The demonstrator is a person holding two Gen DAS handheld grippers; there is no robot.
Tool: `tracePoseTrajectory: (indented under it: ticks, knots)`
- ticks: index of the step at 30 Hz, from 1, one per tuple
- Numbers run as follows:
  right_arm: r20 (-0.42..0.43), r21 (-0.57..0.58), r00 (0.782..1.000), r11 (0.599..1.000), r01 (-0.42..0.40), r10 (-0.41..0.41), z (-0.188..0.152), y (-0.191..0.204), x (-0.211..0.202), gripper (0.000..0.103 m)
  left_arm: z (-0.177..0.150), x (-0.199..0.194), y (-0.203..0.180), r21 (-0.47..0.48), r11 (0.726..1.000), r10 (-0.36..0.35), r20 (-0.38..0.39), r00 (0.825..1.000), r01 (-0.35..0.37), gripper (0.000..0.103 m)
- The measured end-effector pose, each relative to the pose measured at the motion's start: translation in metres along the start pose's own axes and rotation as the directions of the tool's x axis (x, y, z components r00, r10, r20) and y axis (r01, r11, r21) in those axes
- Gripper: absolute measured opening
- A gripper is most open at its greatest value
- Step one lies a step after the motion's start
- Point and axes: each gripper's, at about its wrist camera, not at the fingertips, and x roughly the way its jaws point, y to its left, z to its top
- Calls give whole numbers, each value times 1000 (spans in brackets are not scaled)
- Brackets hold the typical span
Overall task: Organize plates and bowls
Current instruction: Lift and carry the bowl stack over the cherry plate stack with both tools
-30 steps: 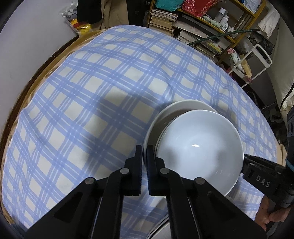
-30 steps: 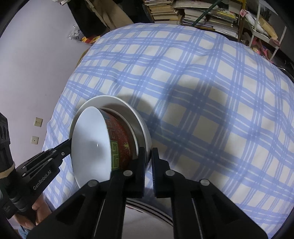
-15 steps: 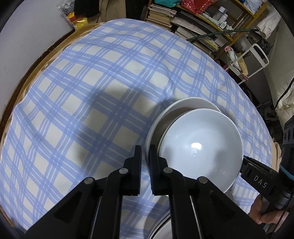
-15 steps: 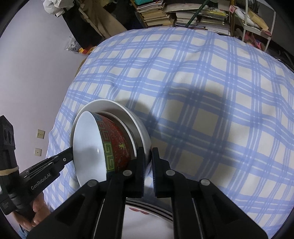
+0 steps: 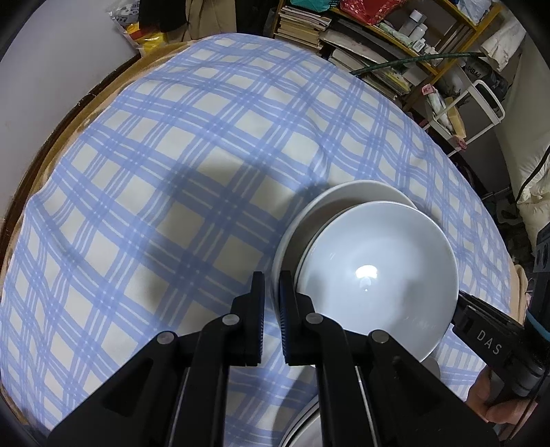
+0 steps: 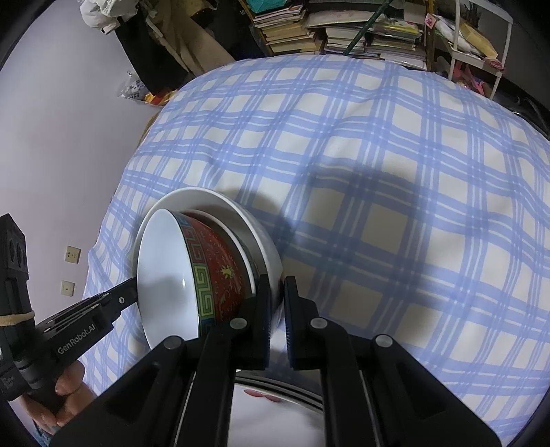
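1. Left side. The left gripper (image 5: 271, 309) points steeply down over the checked cloth (image 5: 172, 172). Its jaws are almost together, with only a narrow slot between them. The near rim of the white plate (image 5: 343, 196) sits in that slot, pinched between the pads. In the right wrist view I see the same tool from outside, with my left hand (image 6: 65, 388) wrapped round its handle.

2. Centre. The white plate carries a bowl (image 5: 378, 275). The bowl is plain white inside and red outside, with a green and blue key-pattern band under the rim. In the right wrist view a smaller white dish (image 6: 245, 254) lies between bowl and plate. The stack hangs between the two tools, over the near part of the cloth. I cannot tell whether its underside touches the cloth. A second plate (image 6: 271, 405) with a red mark lies below and nearer to me, partly hidden by the fingers.

3. Right side. The right gripper (image 6: 276, 302) is closed as far as it goes on the opposite rim of the white plate. My right hand (image 5: 495, 405) shows at the edge of the left wrist view.

4. Background. A bookshelf (image 6: 343, 31) stands beyond the far edge of the cloth.
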Motion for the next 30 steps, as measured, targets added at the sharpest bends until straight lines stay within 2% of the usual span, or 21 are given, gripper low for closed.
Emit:
tracePoseTrajectory:
  ticks: [8, 14, 19, 21, 30]
  knots:
    - [9, -51, 1000, 999, 7, -7, 1, 4, 0, 10, -1, -1, 0, -15, 1000, -4, 5, 1000, 4, 8]
    - [-24, -36, 1000, 999, 0, -1, 6, 2, 2, 10, -2, -2, -3, 5, 1000, 9, 16, 1000, -10, 8]
    - [-2, -7, 1000, 1000, -2, 2, 2, 1, 1, 11, -3, -1, -2, -1, 1000, 5, 17, 1000, -5, 8]
    - [0, -8, 1000, 1000, -4, 4, 1, 0, 1, 11, -3, -1, -3, -1, 1000, -2, 16, 1000, 2, 5]
    - [5, 6, 1000, 1000, 5, -5, 2, 2, -3, 11, 1, -7, -11, 0, 1000, 31, 19, 999, -31, 2]
